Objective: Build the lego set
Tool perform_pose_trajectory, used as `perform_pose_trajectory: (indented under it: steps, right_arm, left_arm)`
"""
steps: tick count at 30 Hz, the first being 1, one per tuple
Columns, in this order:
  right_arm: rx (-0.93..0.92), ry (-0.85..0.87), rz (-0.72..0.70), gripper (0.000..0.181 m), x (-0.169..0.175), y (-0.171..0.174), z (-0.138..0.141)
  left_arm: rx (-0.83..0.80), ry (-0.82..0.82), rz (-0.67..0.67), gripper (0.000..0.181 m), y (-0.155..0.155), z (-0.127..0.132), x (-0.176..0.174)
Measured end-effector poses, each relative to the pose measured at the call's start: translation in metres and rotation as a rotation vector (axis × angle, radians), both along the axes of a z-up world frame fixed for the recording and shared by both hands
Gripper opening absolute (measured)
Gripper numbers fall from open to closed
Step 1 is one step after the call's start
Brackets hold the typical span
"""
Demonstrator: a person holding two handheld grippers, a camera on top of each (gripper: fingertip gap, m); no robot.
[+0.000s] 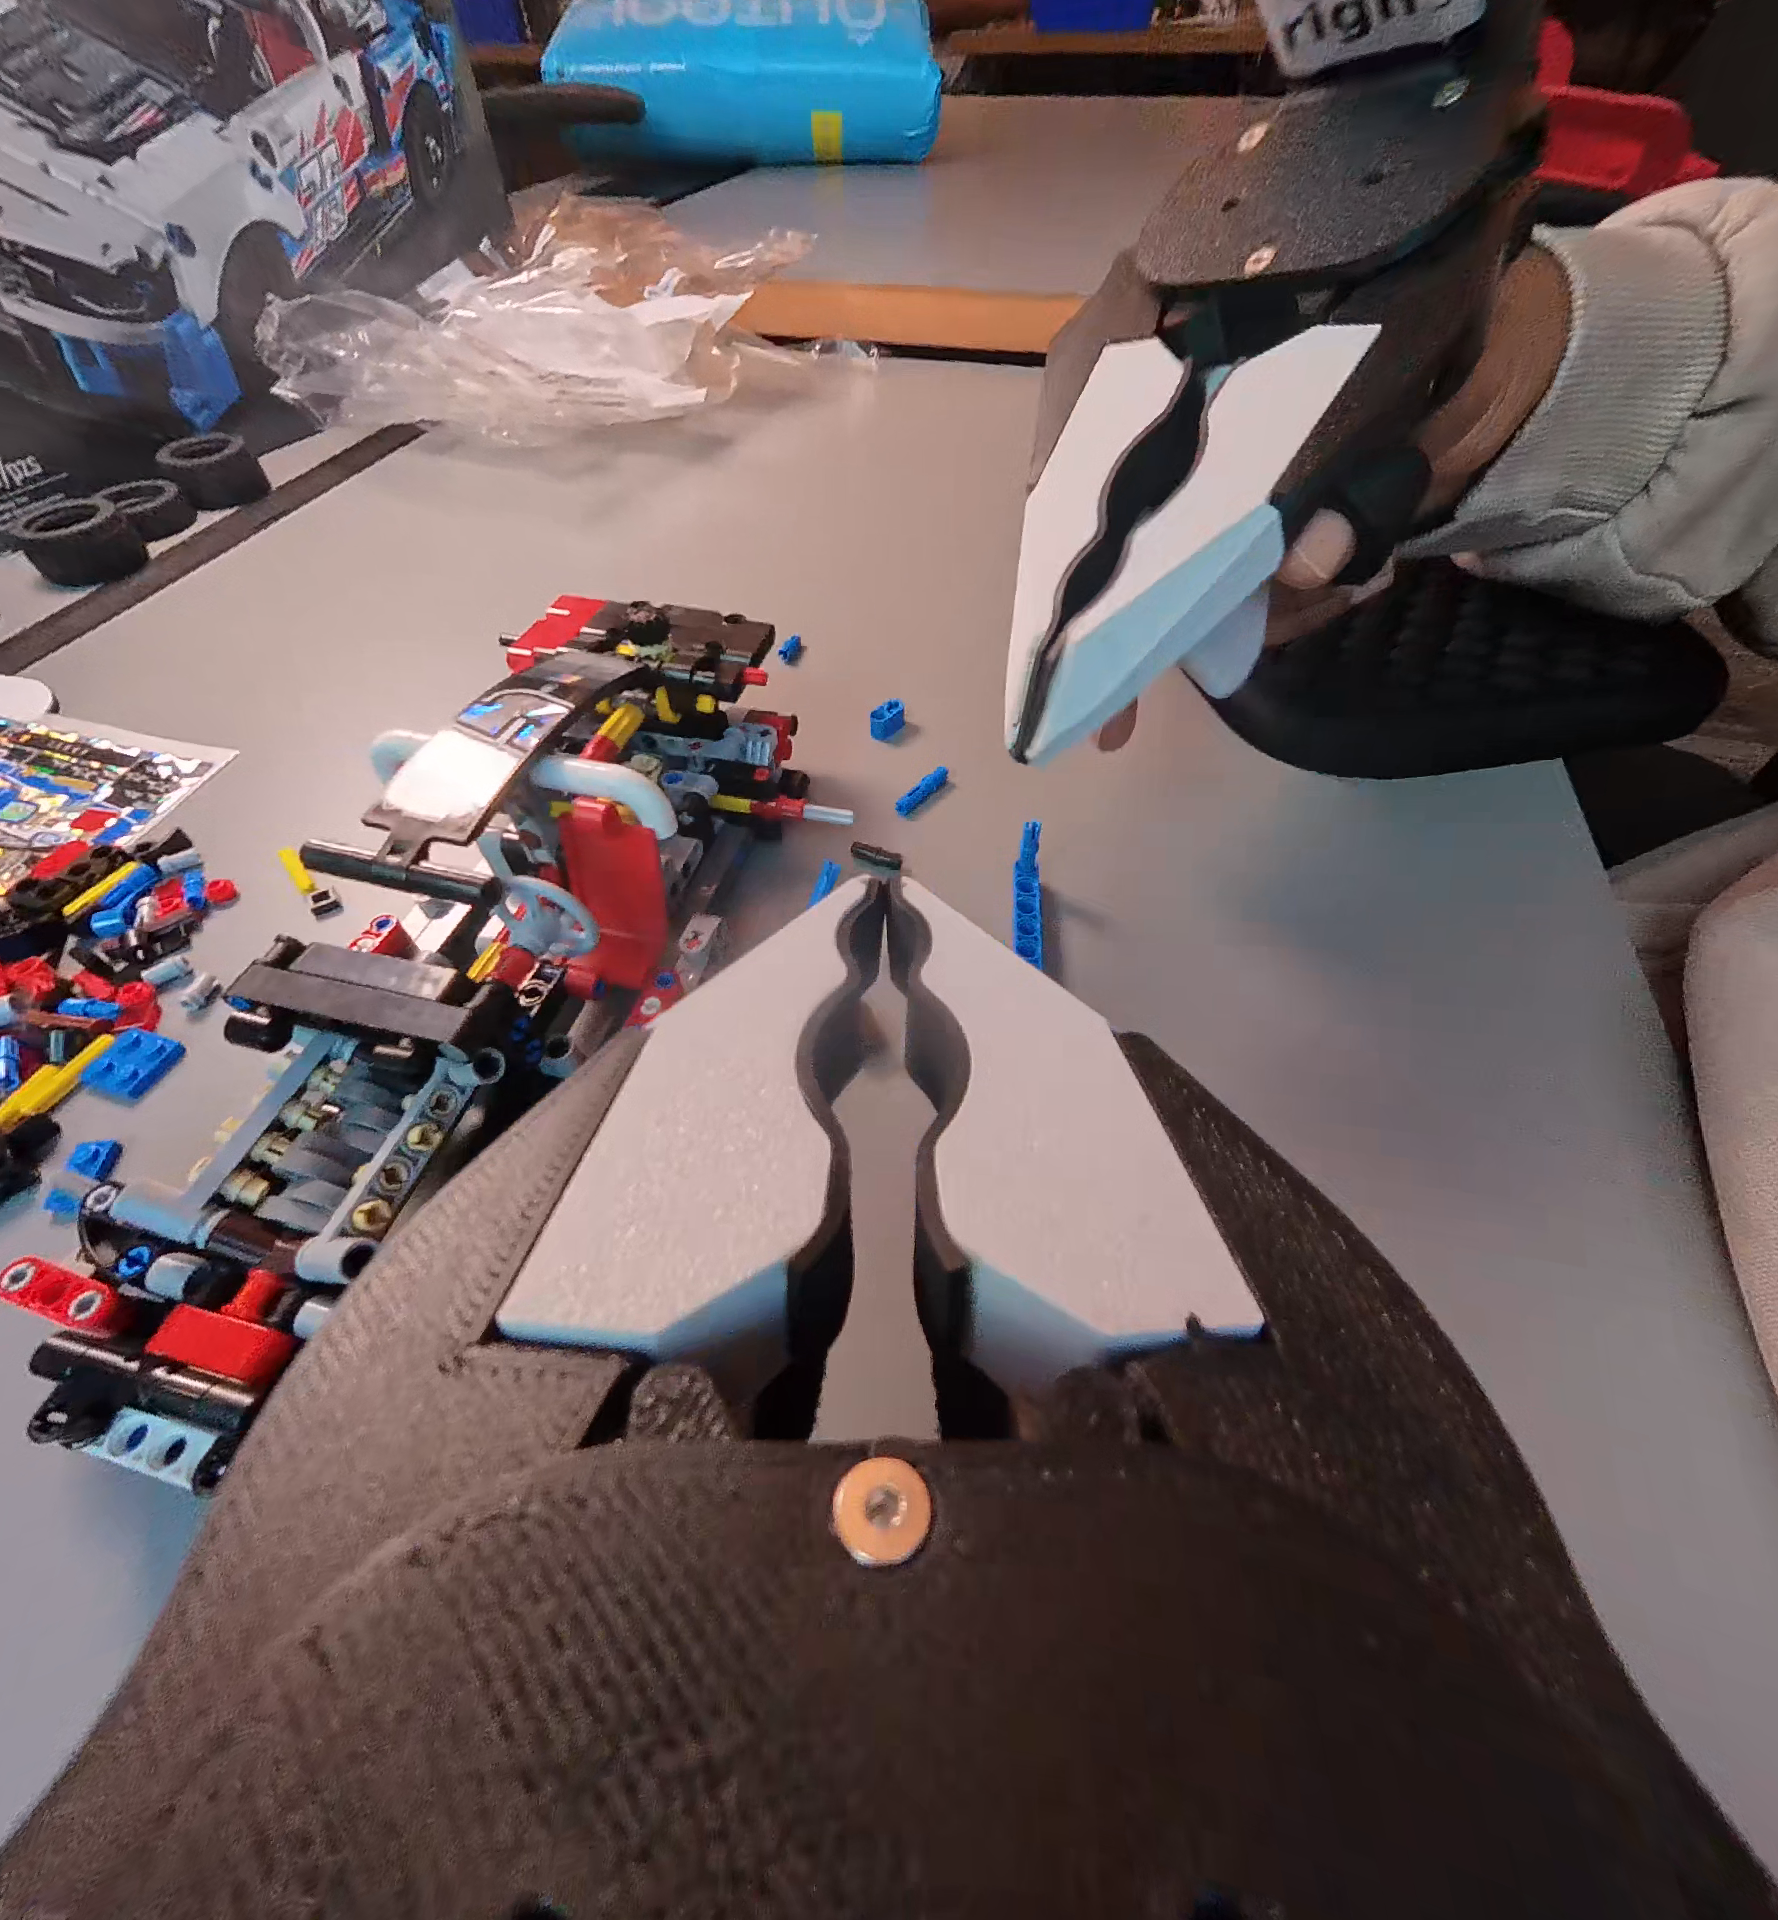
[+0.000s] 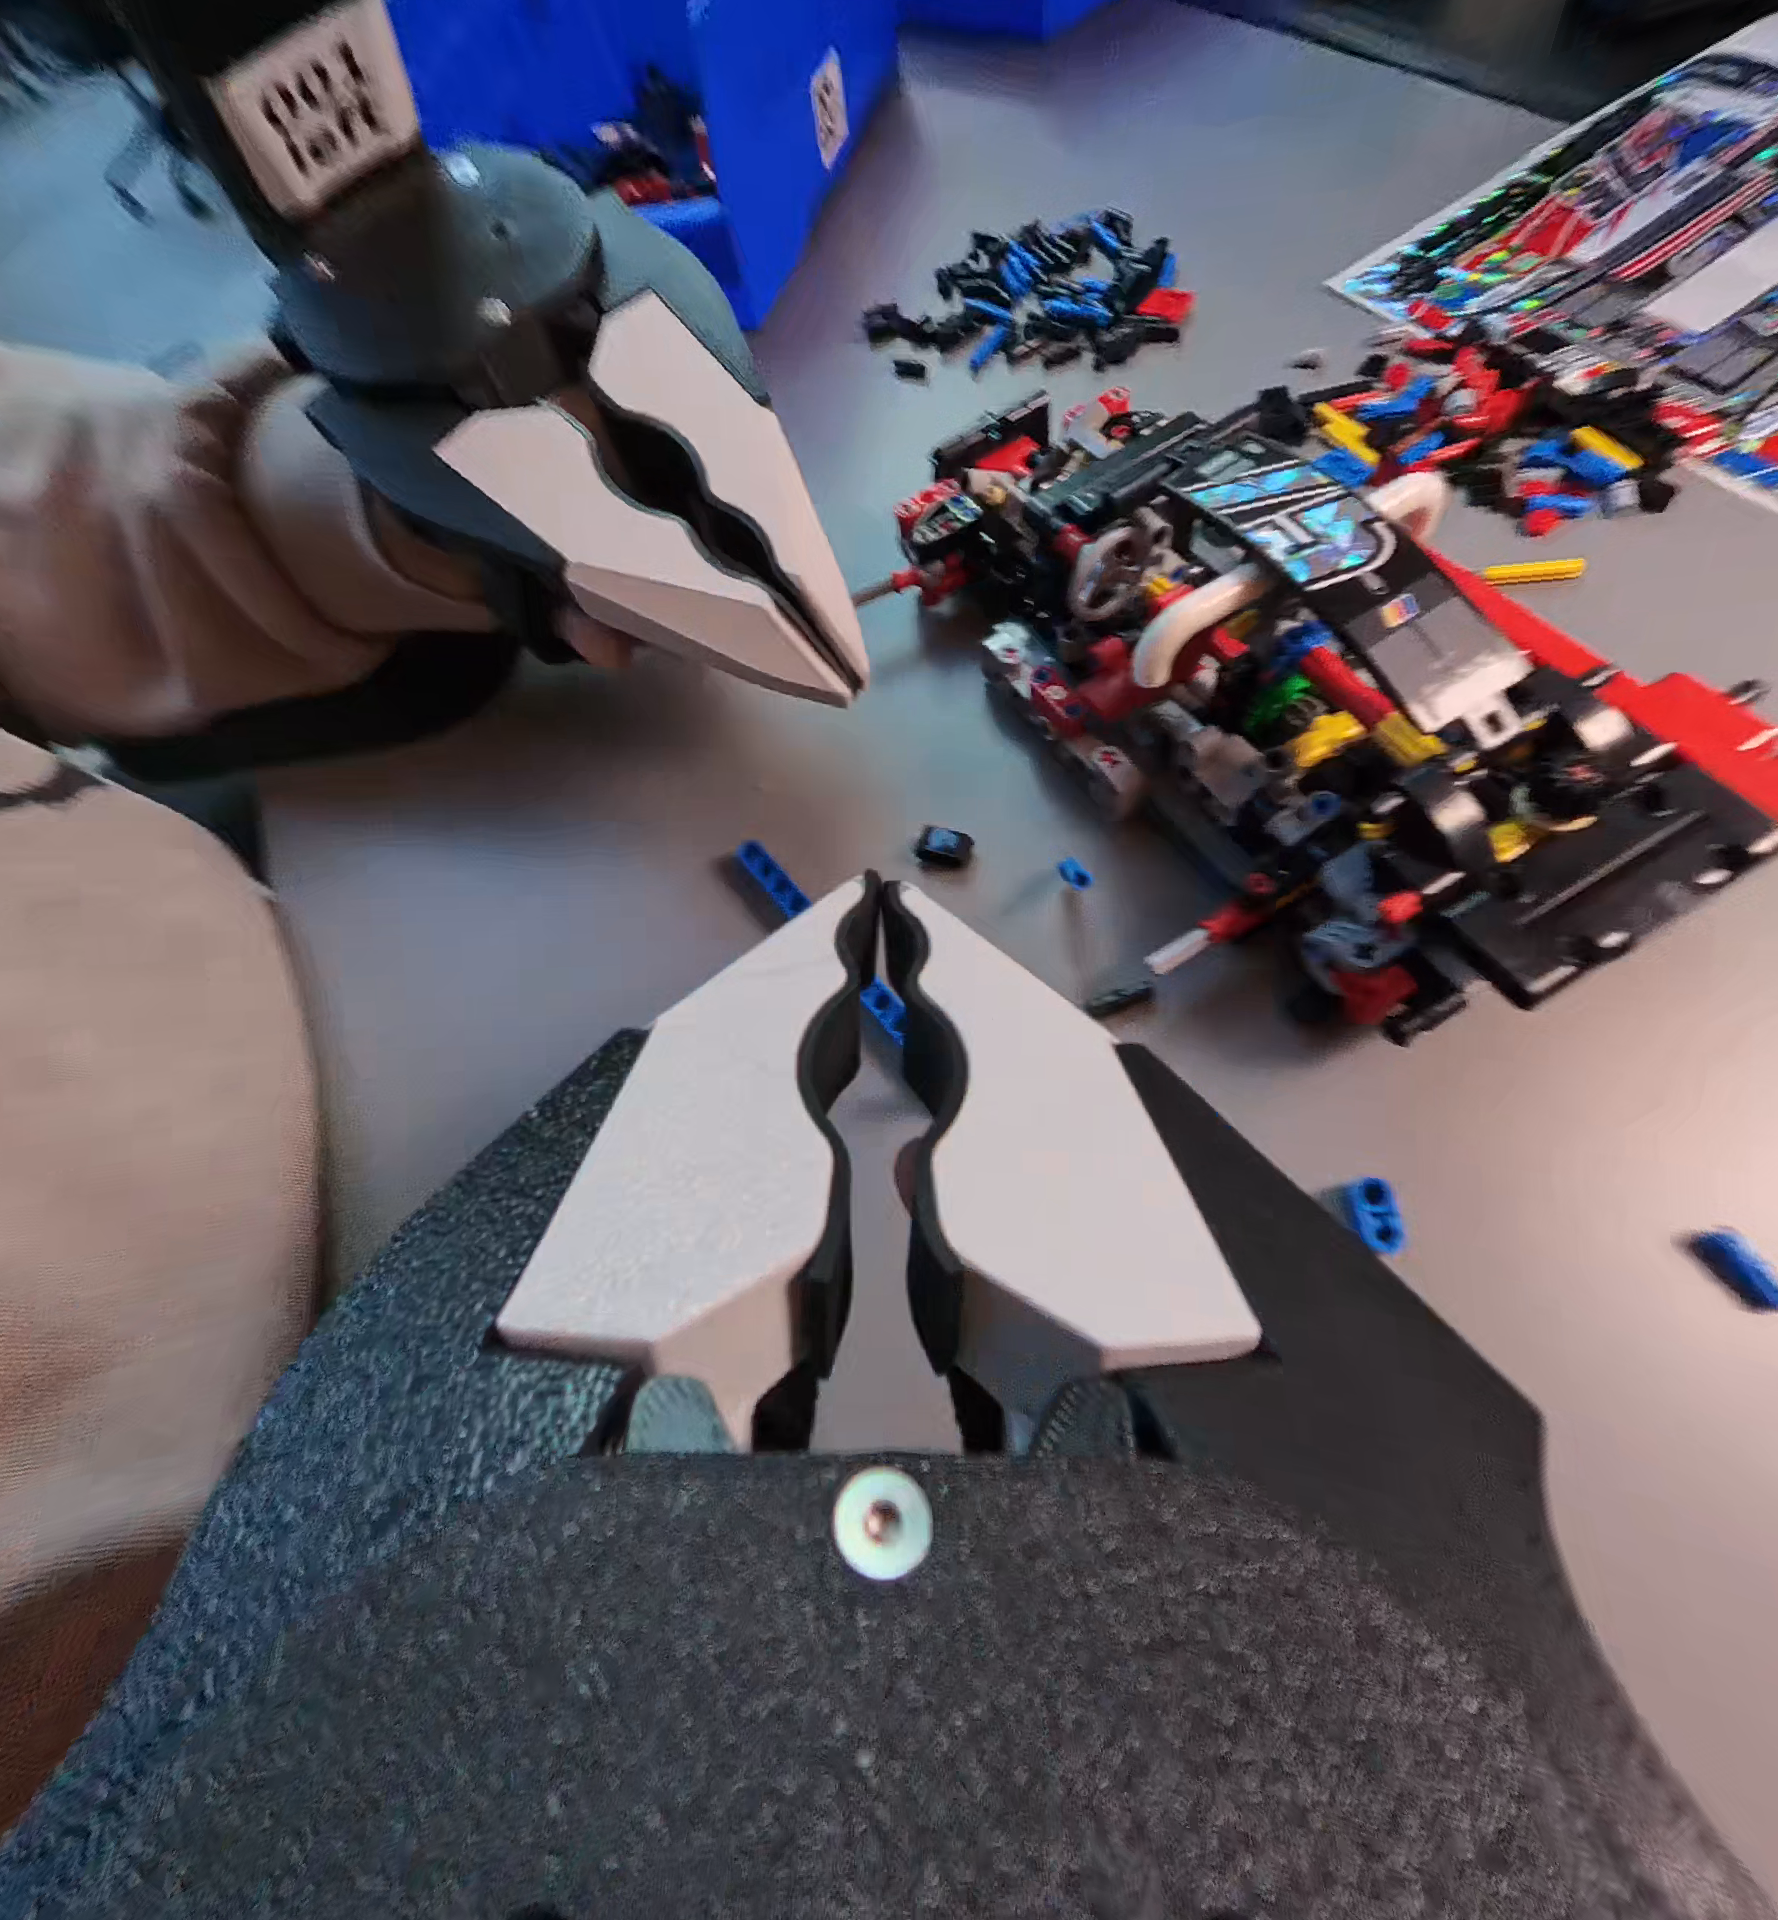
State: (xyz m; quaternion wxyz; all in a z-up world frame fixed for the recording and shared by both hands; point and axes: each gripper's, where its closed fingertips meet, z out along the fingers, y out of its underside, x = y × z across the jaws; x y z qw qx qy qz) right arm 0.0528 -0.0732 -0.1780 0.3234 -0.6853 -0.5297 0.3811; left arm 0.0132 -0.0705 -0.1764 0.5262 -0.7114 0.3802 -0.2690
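Grey counter [image 1: 1280, 1039] fills the left wrist view, with the set's box [image 1: 168, 208] in the upper left and crumpled plastic bags [image 1: 552, 322] beside it. The left gripper [image 1: 880, 883] sits at frame centre with its jaws closed on nothing, tips just short of a small black piece [image 1: 874, 857], probably lining up a pick. The half-built car [image 1: 511, 935] lies left of centre: black chassis, red seat, grey steering wheel, yellow and blue pins showing. Loose parts [image 1: 43, 997] are heaped at the left edge, likely sorted for reach. The right gripper [image 1: 1030, 738] hangs at upper right, jaws closed and empty.

From the right wrist view, that gripper [image 2: 877, 883] hovers over a blue beam [image 2: 771, 888], while the left gripper [image 2: 854, 686] points in from the upper left. The car [image 2: 1332, 707] sits right of centre, sticker sheet [image 2: 1643, 208] behind it.
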Motion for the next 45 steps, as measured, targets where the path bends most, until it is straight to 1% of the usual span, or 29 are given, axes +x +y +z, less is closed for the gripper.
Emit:
perform_pose_trajectory:
  steps: [2,5,7,8,11,14,15,18,23,24,25,28,30,31,32,34,37,39,41,43,45]
  right_arm:
    - [0.161,-0.104,0.014,0.000,0.003,0.011,-0.008]
    - [0.288,-0.220,0.067,0.000,-0.001,0.022,-0.022]
    - [0.322,-0.302,0.096,0.015,-0.005,0.031,-0.033]
    - [0.338,-0.342,0.104,0.020,-0.006,0.037,-0.039]
    - [0.323,-0.411,0.125,0.021,-0.013,0.045,-0.053]
    - [0.326,-0.461,0.073,0.020,-0.016,0.057,-0.059]
    - [0.321,-0.471,0.054,0.016,-0.017,0.060,-0.059]
    - [0.323,-0.506,0.022,0.016,-0.017,0.067,-0.062]
    - [0.237,-0.515,0.017,0.015,-0.020,0.069,-0.063]
    - [0.208,-0.513,0.027,0.011,-0.020,0.067,-0.064]
    - [0.175,-0.508,0.041,0.003,-0.020,0.064,-0.065]
    - [0.191,-0.488,0.084,0.003,-0.021,0.059,-0.063]
    - [0.178,-0.334,0.136,0.002,-0.032,0.044,-0.044]
    - [0.148,-0.232,0.156,0.002,-0.038,0.035,-0.030]
    - [0.113,-0.117,0.139,0.002,-0.044,0.030,-0.012]
    - [-0.051,0.084,0.080,0.002,-0.050,0.021,0.020]
    - [-0.355,0.386,-0.009,0.002,-0.055,0.010,0.062]
    - [-0.527,0.516,-0.088,0.002,-0.058,0.008,0.071]
    - [-0.627,0.612,-0.162,0.002,-0.059,0.008,0.071]
    - [-0.670,0.673,-0.206,0.003,-0.062,0.007,0.069]
    - [-0.690,0.721,-0.229,0.002,-0.064,0.005,0.069]
  left_arm:
    - [-0.009,0.011,0.012,0.000,0.002,-0.003,-0.001]
    - [-0.006,0.028,0.020,0.000,0.003,-0.005,-0.002]
    - [-0.008,0.038,0.026,0.000,0.004,-0.006,-0.003]
    - [-0.004,0.042,0.029,0.000,0.004,-0.006,-0.003]
    - [0.001,0.050,0.035,0.000,0.005,-0.007,-0.004]
    - [0.004,0.055,0.030,0.000,0.004,-0.007,-0.004]
    - [0.005,0.055,0.028,0.000,0.004,-0.007,-0.003]
    - [0.002,0.056,0.018,0.000,0.002,-0.007,-0.002]
    - [0.004,0.060,0.004,0.000,0.000,-0.007,0.000]
    - [0.004,0.061,0.003,0.000,0.000,-0.007,0.000]
    - [0.003,0.063,0.003,0.000,0.000,-0.007,0.000]
    - [-0.003,0.062,0.012,0.000,0.001,-0.008,-0.001]
    - [-0.018,0.031,0.025,0.006,0.003,-0.005,-0.002]
    - [-0.025,0.007,0.027,0.012,0.003,-0.003,-0.002]
    - [-0.023,-0.021,0.028,0.018,0.003,0.001,-0.002]
    - [0.013,-0.072,0.036,0.026,0.003,0.013,-0.002]
    - [0.105,-0.108,0.078,0.028,0.004,0.032,-0.004]
    - [0.178,-0.141,0.116,0.028,0.005,0.047,-0.006]
    - [0.220,-0.165,0.134,0.028,0.003,0.058,-0.007]
    - [0.257,-0.163,0.163,0.027,0.002,0.064,-0.010]
    - [0.274,-0.139,0.190,0.025,0.004,0.064,-0.013]
